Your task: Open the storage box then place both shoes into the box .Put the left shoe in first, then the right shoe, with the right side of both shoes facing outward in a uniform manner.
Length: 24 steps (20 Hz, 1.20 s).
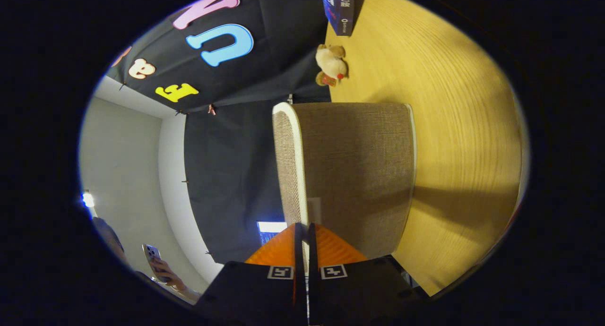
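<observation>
The hand-held gripper (305, 231) pinches the white rim of the storage box (350, 175), fingers nearly together. The box stands on the yellow wooden desk (453, 127), with a plush toy (331, 65) and a book (341, 7) beyond it; a grey wall (123, 156) lies alongside.

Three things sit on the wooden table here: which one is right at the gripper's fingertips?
The grey fabric storage box: the gripper has its fingers closed on its white-trimmed edge. The plush toy and dark blue box lie well beyond.
</observation>
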Each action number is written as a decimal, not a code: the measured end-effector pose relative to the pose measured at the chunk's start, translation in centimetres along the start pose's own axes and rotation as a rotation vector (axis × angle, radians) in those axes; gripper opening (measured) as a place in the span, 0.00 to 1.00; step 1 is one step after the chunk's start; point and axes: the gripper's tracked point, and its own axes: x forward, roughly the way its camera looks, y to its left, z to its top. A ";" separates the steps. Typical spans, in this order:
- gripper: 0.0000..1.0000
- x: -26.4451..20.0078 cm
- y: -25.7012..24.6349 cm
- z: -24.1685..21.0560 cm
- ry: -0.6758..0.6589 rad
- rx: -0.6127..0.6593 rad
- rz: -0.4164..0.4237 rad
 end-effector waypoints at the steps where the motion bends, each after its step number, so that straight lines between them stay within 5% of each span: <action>1: 0.05 -0.1 0.7 -0.1 -0.002 -0.005 0.007; 11: 0.05 3.3 12.4 1.5 -0.111 -0.144 0.061; 24: 0.05 18.3 21.5 0.4 -0.129 -0.418 0.004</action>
